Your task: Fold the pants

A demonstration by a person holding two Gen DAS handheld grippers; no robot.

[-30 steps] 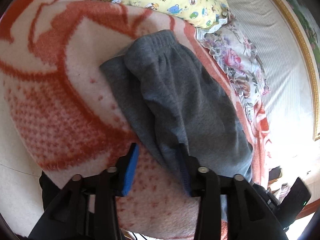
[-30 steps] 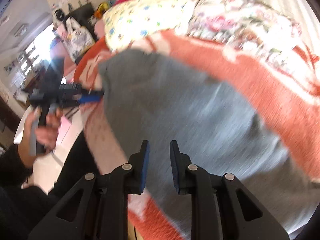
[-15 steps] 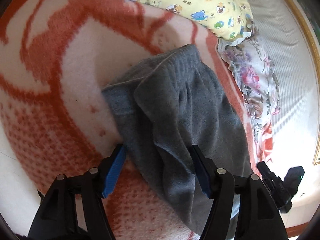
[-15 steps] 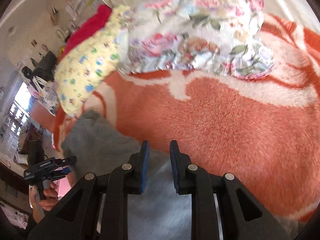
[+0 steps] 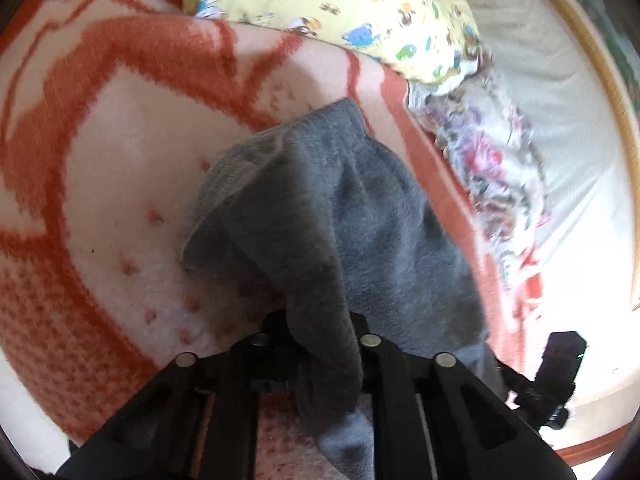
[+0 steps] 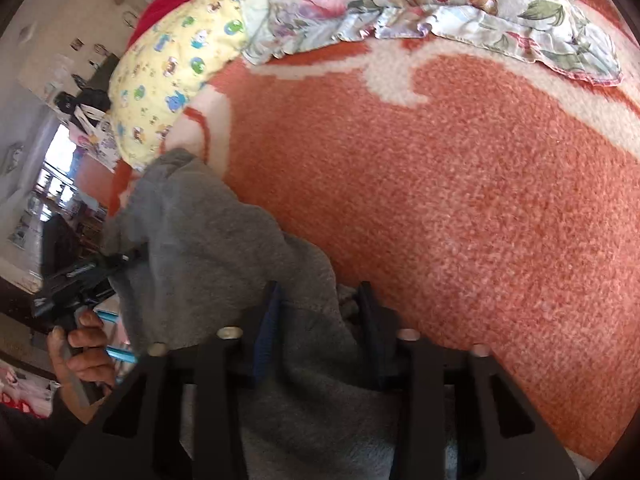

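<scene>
Grey fleece pants (image 5: pixel 360 216) lie folded lengthwise on an orange and white blanket (image 5: pixel 100 160). My left gripper (image 5: pixel 320 332) is shut on a fold of the pants near their lower end, and the cloth drapes over its fingers. In the right wrist view the pants (image 6: pixel 224 252) bunch up at the lower left. My right gripper (image 6: pixel 318 300) is open, its jaws set wide with grey cloth lying between them. The left gripper and the hand holding it (image 6: pixel 80 288) show at the left of that view.
A yellow cartoon-print pillow (image 5: pixel 340 8) and a floral cloth (image 5: pixel 492 168) lie at the far side of the blanket. The same pillow (image 6: pixel 168 68) and floral cloth (image 6: pixel 420 4) show in the right wrist view. A white sheet (image 5: pixel 560 92) covers the bed beyond.
My left gripper went from open around the pants to shut on a fold of them. My right gripper opened wide and came down over the pants' other end.
</scene>
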